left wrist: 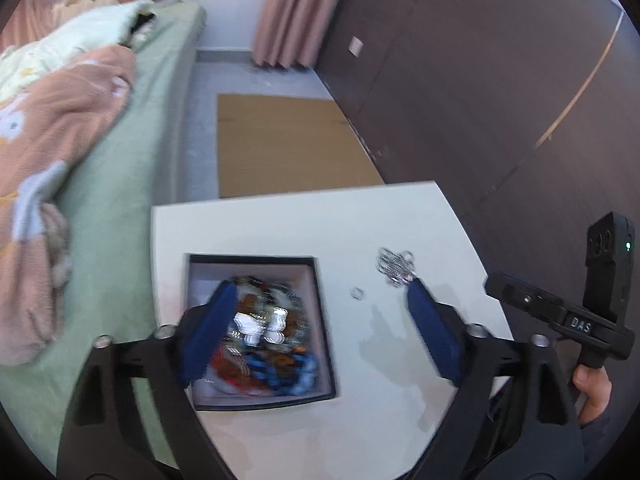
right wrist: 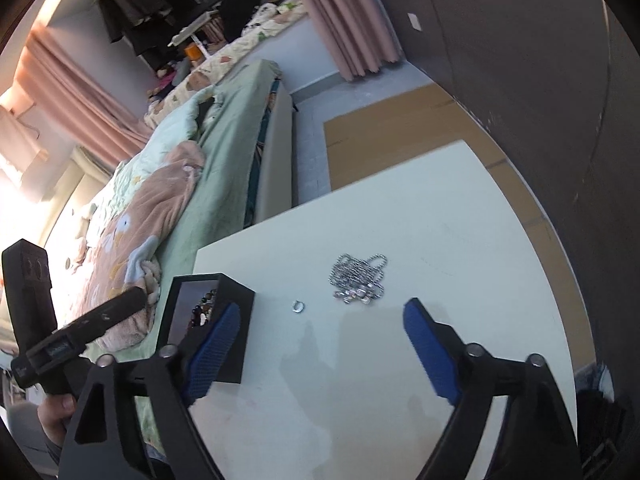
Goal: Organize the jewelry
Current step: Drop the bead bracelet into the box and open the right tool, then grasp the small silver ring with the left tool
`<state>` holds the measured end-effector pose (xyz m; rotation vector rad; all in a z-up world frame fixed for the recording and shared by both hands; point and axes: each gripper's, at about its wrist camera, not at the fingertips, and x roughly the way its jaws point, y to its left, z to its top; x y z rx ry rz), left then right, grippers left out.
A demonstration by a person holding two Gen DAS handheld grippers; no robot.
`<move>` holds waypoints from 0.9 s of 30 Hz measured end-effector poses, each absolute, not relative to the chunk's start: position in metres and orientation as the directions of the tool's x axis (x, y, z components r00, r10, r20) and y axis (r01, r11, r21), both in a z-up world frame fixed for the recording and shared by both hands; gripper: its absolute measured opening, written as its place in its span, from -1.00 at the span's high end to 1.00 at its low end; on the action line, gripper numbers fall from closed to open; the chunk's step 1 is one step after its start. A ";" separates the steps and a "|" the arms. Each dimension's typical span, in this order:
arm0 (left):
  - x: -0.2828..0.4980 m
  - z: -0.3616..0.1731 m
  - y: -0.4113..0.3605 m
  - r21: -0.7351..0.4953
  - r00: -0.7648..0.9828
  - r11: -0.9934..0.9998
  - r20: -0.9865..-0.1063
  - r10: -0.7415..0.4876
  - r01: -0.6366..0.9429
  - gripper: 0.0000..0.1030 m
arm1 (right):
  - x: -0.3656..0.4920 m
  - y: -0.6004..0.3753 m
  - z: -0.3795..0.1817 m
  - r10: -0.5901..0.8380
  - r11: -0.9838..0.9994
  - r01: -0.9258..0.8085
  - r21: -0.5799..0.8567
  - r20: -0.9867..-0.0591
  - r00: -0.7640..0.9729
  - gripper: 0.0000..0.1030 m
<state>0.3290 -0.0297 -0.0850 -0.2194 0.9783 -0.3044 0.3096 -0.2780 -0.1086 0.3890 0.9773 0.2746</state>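
A black open box [left wrist: 320, 320] on the white table [left wrist: 400, 216] holds a blurred heap of coloured beads and silver pieces [left wrist: 264, 332]. My left gripper [left wrist: 322, 292] hangs open above the box's right edge, nothing between its blue pads. A small silver ring [left wrist: 357, 293] lies right of the box, and a pile of silver chain [left wrist: 396, 266] lies further right. In the right wrist view the box [right wrist: 236, 320] is at the left, the ring [right wrist: 298, 306] and chain [right wrist: 358, 278] lie ahead. My right gripper [right wrist: 324, 312] is open over bare table.
A bed with green sheet [left wrist: 132, 200] and a peach blanket [left wrist: 52, 136] runs along the table's left side. Flat cardboard [left wrist: 288, 144] lies on the floor beyond the table. A dark wall [left wrist: 480, 80] stands to the right. A hand [left wrist: 594, 390] holds the right gripper's handle.
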 end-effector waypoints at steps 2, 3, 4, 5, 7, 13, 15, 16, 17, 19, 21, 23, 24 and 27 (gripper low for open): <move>0.332 -0.090 -0.042 -0.317 0.500 0.935 -0.790 -0.354 0.162 -0.37 | 0.311 -0.284 -0.112 0.396 0.896 -0.040 0.443 -0.753 0.525 -0.43; 0.334 -0.092 -0.048 -0.319 0.490 0.933 -0.795 -0.358 0.165 -0.29 | 0.311 -0.286 -0.113 0.395 0.896 -0.036 0.443 -0.756 0.523 -0.42; 0.336 -0.095 -0.055 -0.321 0.476 0.932 -0.801 -0.363 0.171 -0.22 | 0.312 -0.288 -0.114 0.393 0.896 -0.032 0.443 -0.758 0.520 -0.41; 0.336 -0.097 -0.061 -0.317 0.469 0.932 -0.805 -0.362 0.177 -0.18 | 0.312 -0.291 -0.116 0.390 0.896 -0.024 0.443 -0.762 0.517 -0.40; 0.339 -0.100 -0.072 -0.306 0.455 0.934 -0.815 -0.358 0.187 -0.06 | 0.312 -0.295 -0.118 0.386 0.897 -0.013 0.442 -0.767 0.512 -0.39; 0.351 -0.119 -0.103 -0.268 0.400 0.943 -0.856 -0.327 0.196 0.20 | 0.311 -0.308 -0.118 0.386 0.894 -0.007 0.448 -0.763 0.518 -0.39; 0.355 -0.123 -0.113 -0.226 0.392 0.953 -0.873 -0.291 0.203 0.22 | 0.312 -0.311 -0.119 0.374 0.899 0.001 0.438 -0.770 0.517 -0.35; 0.358 -0.127 -0.119 -0.207 0.382 0.956 -0.883 -0.274 0.206 0.23 | 0.314 -0.312 -0.122 0.368 0.902 0.007 0.431 -0.777 0.512 -0.30; 0.361 -0.130 -0.121 -0.201 0.372 0.958 -0.890 -0.265 0.204 0.24 | 0.315 -0.313 -0.124 0.364 0.904 0.011 0.428 -0.782 0.506 -0.25; 0.365 -0.135 -0.125 -0.191 0.357 0.961 -0.899 -0.253 0.200 0.29 | 0.318 -0.313 -0.129 0.362 0.904 0.021 0.426 -0.793 0.491 -0.20; 0.370 -0.144 -0.131 -0.175 0.338 0.965 -0.911 -0.234 0.196 0.30 | 0.323 -0.310 -0.135 0.349 0.912 0.026 0.409 -0.808 0.475 -0.15; 0.373 -0.149 -0.135 -0.154 0.328 0.969 -0.920 -0.212 0.194 0.32 | 0.326 -0.308 -0.138 0.344 0.916 0.027 0.401 -0.817 0.462 -0.10; 0.375 -0.152 -0.136 -0.146 0.324 0.971 -0.924 -0.203 0.191 0.35 | 0.327 -0.309 -0.139 0.343 0.916 0.030 0.400 -0.819 0.459 -0.09; 0.378 -0.160 -0.139 -0.127 0.311 0.975 -0.933 -0.180 0.185 0.37 | 0.328 -0.311 -0.142 0.341 0.915 0.043 0.401 -0.824 0.452 -0.08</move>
